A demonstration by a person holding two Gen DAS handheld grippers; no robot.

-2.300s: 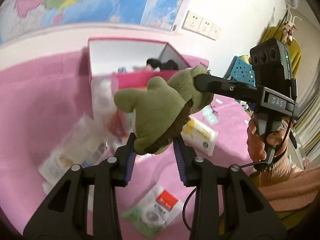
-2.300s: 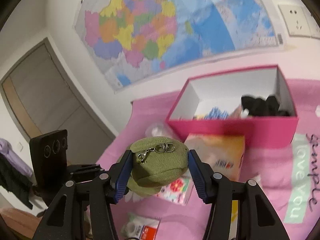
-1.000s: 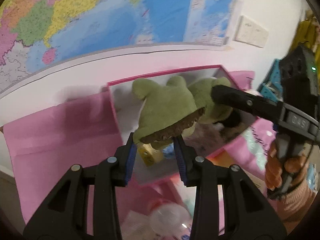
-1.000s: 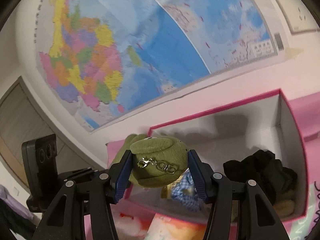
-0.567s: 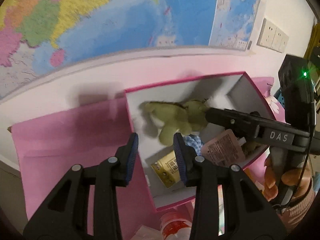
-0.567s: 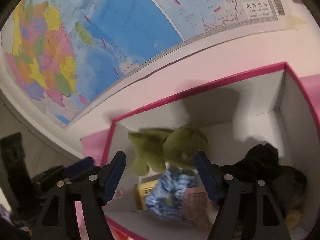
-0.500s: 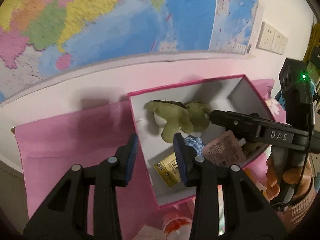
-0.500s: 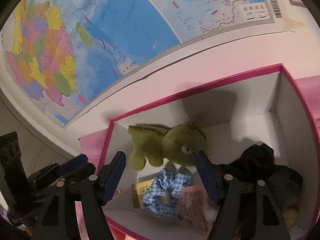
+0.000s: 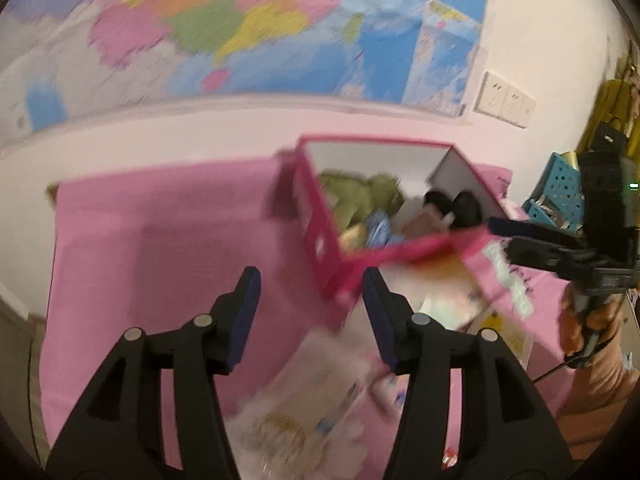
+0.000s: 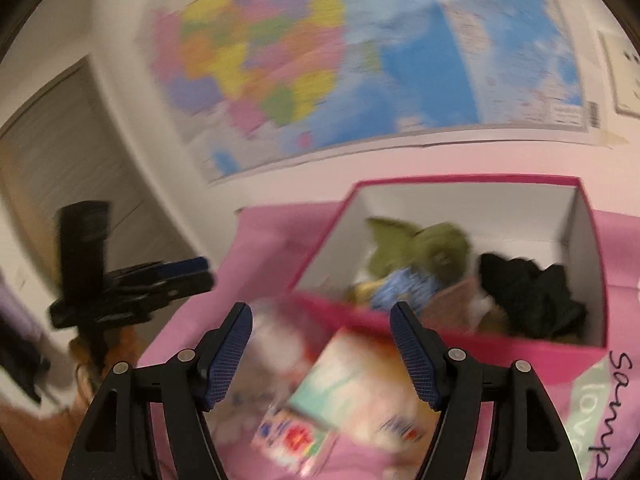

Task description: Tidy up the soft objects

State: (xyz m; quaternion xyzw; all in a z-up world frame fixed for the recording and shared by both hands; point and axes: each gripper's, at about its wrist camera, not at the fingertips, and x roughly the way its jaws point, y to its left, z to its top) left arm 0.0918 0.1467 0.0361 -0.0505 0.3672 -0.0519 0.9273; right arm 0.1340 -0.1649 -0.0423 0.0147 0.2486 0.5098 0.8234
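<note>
Lying in the pink-rimmed white cardboard box (image 10: pixel 460 190), the green plush toy (image 10: pixel 420 248) sits beyond and above the right tongs (image 10: pixel 320 344), whose blue-padded jaws stand spread with nothing between them. The left tongs (image 9: pixel 310 312) are opening, jaws empty, with the toy (image 9: pixel 360 196) ahead and to their upper right. Black soft fabric (image 10: pixel 528 292) lies beside it in the box.
</note>
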